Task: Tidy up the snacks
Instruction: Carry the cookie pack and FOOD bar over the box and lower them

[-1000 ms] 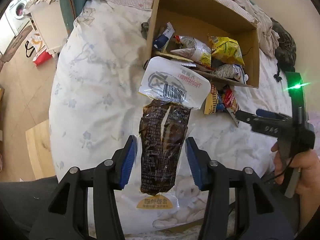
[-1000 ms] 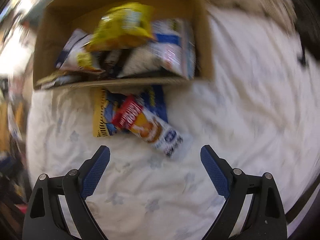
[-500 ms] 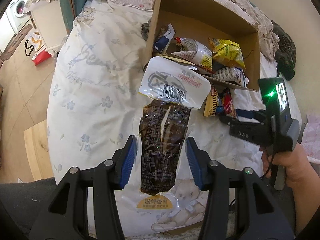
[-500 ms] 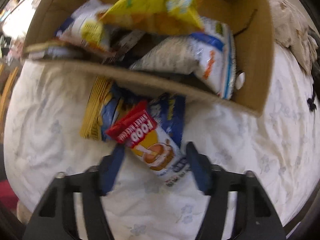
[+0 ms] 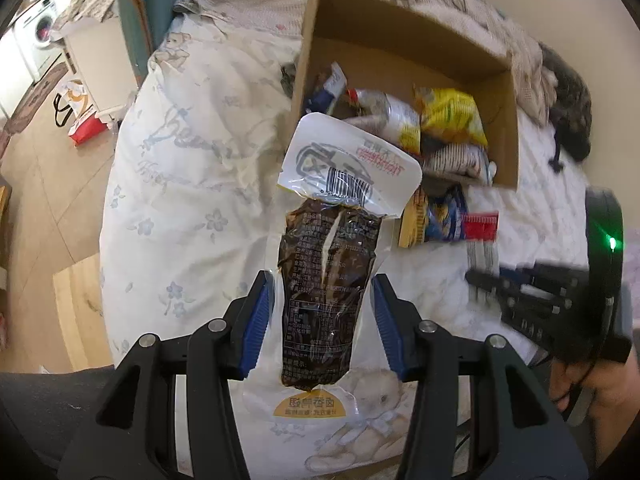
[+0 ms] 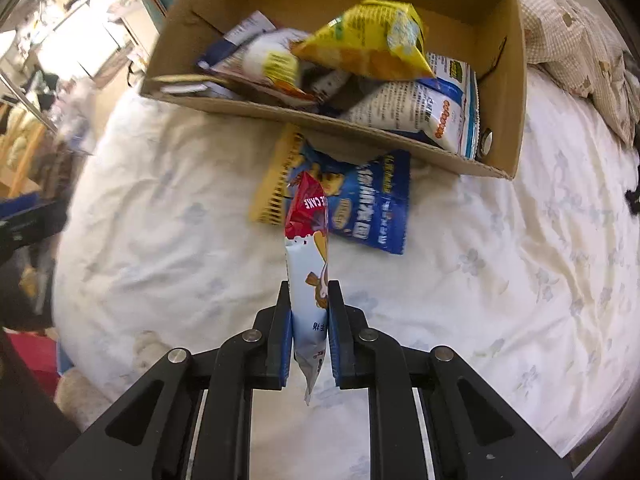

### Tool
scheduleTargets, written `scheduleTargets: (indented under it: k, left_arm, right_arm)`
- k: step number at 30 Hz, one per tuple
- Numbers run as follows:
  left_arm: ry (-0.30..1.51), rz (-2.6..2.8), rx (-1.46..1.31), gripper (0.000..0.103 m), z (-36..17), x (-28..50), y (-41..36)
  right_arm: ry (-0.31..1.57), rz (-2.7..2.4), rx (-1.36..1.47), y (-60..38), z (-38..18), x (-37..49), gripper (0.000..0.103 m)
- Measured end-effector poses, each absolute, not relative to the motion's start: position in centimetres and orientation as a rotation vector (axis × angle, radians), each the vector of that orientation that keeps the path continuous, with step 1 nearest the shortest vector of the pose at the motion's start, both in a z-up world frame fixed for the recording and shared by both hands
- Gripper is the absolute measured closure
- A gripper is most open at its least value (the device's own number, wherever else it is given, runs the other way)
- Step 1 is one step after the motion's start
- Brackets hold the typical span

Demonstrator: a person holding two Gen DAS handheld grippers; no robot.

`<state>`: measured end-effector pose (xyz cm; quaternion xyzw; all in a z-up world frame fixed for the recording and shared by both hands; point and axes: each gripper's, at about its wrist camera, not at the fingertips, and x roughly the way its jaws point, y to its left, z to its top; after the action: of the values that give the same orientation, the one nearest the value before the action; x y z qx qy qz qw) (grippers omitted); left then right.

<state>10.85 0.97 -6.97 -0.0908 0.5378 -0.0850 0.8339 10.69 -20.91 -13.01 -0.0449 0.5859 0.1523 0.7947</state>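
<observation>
The right gripper has just been closing and its blue pads now pinch a slim cake packet, which stands on edge between them. The packet is white along its lower part, with a picture of a brown cake, and its far end is red with white lettering that reads "CAKE". That red end reaches over a blue and yellow snack bag lying flat on the bed, whose cover is white with pale blue flowers.

Just beyond the bag stands an open cardboard box. Inside it, a yellow crisp bag lies on top of a white packet with blue edging and other wrappers.

The left gripper is partly open, and its pads touch the clear edges of a long vacuum pouch of dark brown food. The pouch has a white header with a barcode at its far end, overlapping the near wall of the box, and a yellow label at its near end. Whether the pads press the pouch cannot be told.
</observation>
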Motion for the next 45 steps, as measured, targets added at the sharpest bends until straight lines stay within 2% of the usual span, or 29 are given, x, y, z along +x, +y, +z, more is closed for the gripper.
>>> scheduleTargets:
  k: [14,18,28,37,45]
  left_arm:
    - [0.99,-0.148,-0.244,0.057,-2.7,10.3,2.5]
    - [0.984,-0.171,-0.302,0.057,-1.0,11.2,2.7]
    - [0.937,-0.198,-0.232,0.057,2.3,16.0,0.5]
    - [0.924,-0.207,-0.158,0.057,1.7,21.1,-2.1]
    - [0.937,-0.191,-0.164,0.057,-1.4,24.7,-2.4]
  right_arm:
    - [1.139,0.426,0.12,-19.8,-8.1,8.3,0.087]
    - [1.075,0.41,0.166,-20.3,-5.9,9.2,0.087]
    - [0.97,0.348,0.205,-22.2,-1.6,13.1,0.087]
    - [0.924,0.245,0.171,-25.2,-0.7,18.9,0.087]
    - [0.936,0.138,0.146,-28.3,-3.5,22.8,0.087]
